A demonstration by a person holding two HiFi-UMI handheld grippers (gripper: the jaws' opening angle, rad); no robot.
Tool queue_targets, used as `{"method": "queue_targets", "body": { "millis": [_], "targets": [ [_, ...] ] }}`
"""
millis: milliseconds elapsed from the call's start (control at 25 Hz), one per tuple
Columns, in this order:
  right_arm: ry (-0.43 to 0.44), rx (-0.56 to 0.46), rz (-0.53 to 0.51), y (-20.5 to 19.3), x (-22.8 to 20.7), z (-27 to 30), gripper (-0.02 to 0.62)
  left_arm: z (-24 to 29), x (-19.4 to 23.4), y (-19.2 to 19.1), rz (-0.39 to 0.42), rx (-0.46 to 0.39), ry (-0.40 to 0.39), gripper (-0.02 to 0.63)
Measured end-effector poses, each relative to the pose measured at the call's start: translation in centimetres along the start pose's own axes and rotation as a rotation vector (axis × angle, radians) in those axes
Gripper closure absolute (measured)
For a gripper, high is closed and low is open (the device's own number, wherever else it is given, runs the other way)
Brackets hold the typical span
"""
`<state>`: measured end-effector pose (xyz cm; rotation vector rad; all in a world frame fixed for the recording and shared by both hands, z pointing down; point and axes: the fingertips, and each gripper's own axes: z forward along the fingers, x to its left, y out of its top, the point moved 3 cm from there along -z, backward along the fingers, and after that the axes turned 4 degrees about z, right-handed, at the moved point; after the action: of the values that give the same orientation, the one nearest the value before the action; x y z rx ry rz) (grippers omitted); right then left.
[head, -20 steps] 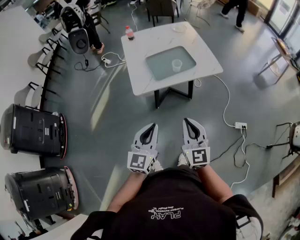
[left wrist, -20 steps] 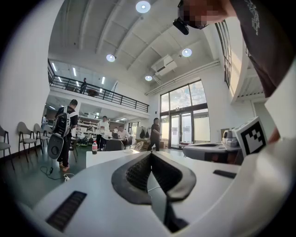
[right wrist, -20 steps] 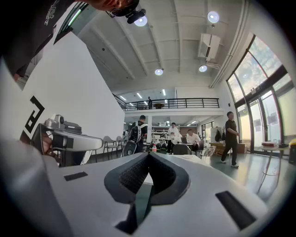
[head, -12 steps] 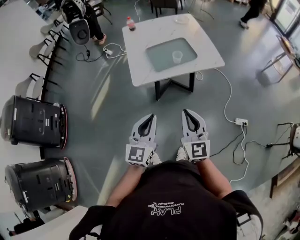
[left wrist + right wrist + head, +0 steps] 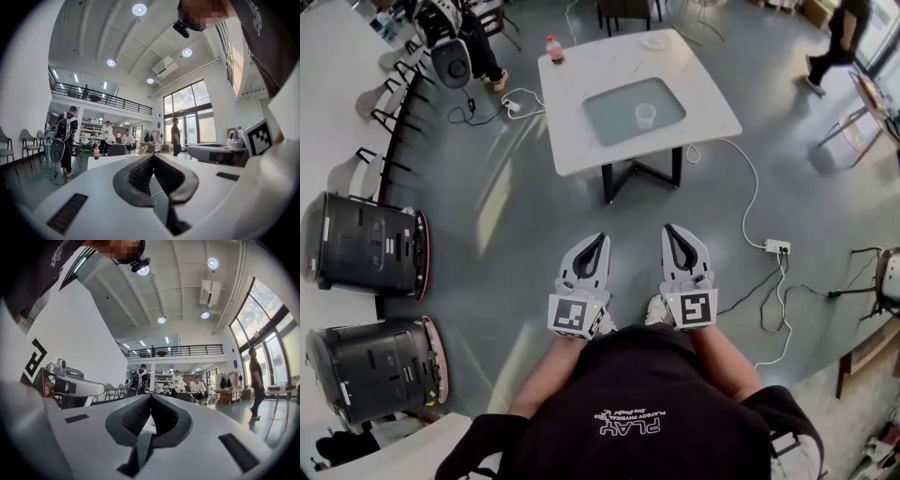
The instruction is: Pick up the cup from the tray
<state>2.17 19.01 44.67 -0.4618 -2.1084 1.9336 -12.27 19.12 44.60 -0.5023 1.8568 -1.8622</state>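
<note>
A small clear cup (image 5: 645,115) stands on a pale green tray (image 5: 614,117) set into a white square table (image 5: 581,141) far ahead of me. My left gripper (image 5: 602,238) and right gripper (image 5: 667,230) hang side by side over the grey floor, well short of the table. Both are shut with nothing between their jaws. In the left gripper view the left gripper's (image 5: 152,157) tips meet, with the table's edge (image 5: 101,161) showing beyond. In the right gripper view the right gripper's (image 5: 151,397) tips meet too.
A red-capped bottle (image 5: 552,49) and a plate (image 5: 657,41) sit on the table's far side. Cables and a power strip (image 5: 777,247) lie on the floor at right. Black machines (image 5: 361,246) stand at left, chairs (image 5: 380,127) along the wall. A person (image 5: 836,42) walks at far right.
The table and cup have shifted slightly in the head view as I move. The person at the back has walked to the right. Both grippers stay shut.
</note>
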Motion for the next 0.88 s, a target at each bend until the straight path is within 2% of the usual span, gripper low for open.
{"method": "queue_targets", "body": {
  "millis": [240,600,880],
  "targets": [
    [0.008,0.014,-0.018,-0.3,-0.9,-0.7,0.586,0.7,-1.2,0.0,0.0,-0.002,-0.004,0.603],
    [0.044,0.029,-0.022,-0.7,-4.1,-0.6,0.586,3.5,-2.8,0.5,0.033,0.0,0.03,0.603],
    [0.104,0.031,-0.026,-1.1,-6.3,-0.6,0.586,6.0,-5.3,-0.4,0.023,0.018,0.039,0.603]
  ]
}}
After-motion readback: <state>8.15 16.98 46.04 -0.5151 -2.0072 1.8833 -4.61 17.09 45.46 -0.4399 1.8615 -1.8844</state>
